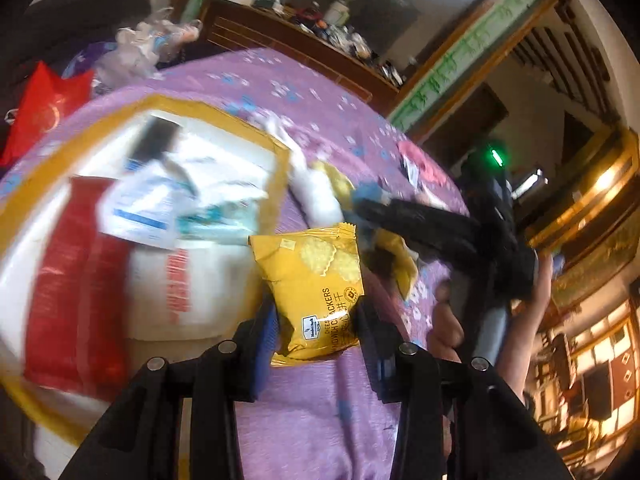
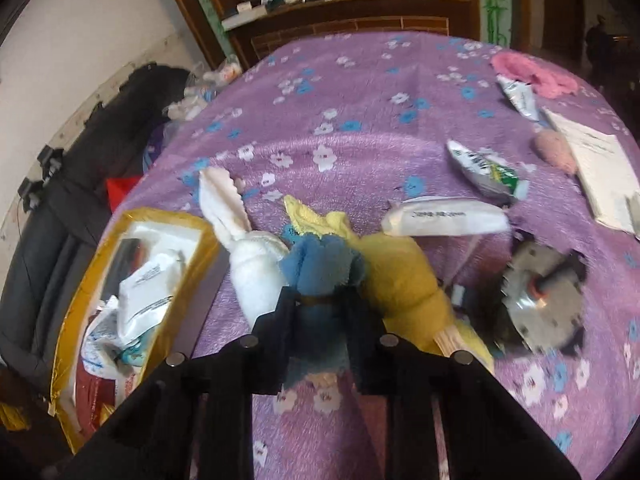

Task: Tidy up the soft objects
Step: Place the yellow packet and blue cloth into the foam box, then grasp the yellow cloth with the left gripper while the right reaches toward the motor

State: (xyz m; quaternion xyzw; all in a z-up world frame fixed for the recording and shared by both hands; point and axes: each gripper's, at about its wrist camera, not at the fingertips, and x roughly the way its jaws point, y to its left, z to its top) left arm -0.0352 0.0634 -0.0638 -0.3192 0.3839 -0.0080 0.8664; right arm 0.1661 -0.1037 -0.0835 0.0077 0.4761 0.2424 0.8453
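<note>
My left gripper [image 1: 316, 320] is shut on a yellow cracker packet [image 1: 316, 280] and holds it above the purple flowered bedspread [image 1: 312, 412], beside the yellow-rimmed box [image 1: 240, 120] full of packets. My right gripper [image 2: 322, 308] is shut on a rolled blue towel [image 2: 320, 272]. A rolled white towel [image 2: 252, 276] lies to its left and a rolled yellow towel [image 2: 404, 276] to its right. In the left wrist view the right gripper [image 1: 372, 208] shows at the right with the blue towel [image 1: 368, 194].
On the bedspread [image 2: 340, 92] lie a white packet [image 2: 444, 216], silver sachets [image 2: 480, 168], a pink cloth [image 2: 528, 72], a booklet [image 2: 600, 168] and a grey disc-shaped thing [image 2: 540, 300]. The box [image 2: 80, 292] sits at the left edge. A dark bag [image 2: 80, 184] lies beyond it.
</note>
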